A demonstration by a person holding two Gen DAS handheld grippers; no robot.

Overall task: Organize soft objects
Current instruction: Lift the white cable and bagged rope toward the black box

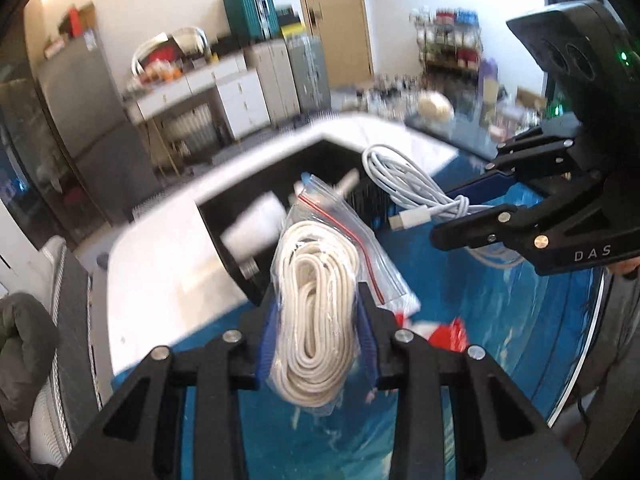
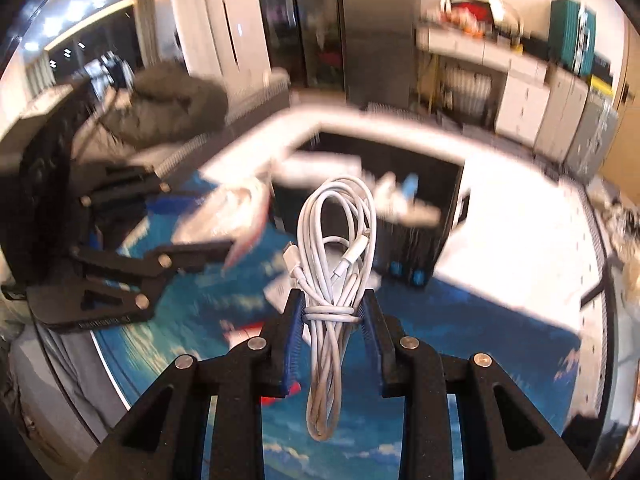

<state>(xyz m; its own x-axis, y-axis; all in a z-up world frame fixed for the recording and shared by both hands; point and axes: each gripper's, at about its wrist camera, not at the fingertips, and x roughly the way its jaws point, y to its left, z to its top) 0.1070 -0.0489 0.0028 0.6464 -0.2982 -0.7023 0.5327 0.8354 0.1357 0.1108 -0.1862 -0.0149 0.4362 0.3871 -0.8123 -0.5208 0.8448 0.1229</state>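
My left gripper (image 1: 318, 312) is clenched on a clear zip bag (image 1: 320, 280) of coiled cream cord, lifted above the blue mat (image 1: 500, 340). My right gripper (image 2: 331, 312) grips a bundled white charging cable (image 2: 332, 264) at its wrapped waist — loops stick up, the tail hangs below the pads. Both hang in front of the black box (image 1: 236, 236), which sits on the white tabletop (image 1: 160, 276) — blurred white items lie inside.

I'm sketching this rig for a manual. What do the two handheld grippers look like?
Both are matte black linkage frames with silver pivot pins and blue ribbed pads inside the fingers. The left gripper and right gripper match. Seen from the left wrist, the right one bears white "DAS" lettering and a black camera housing with a green light.
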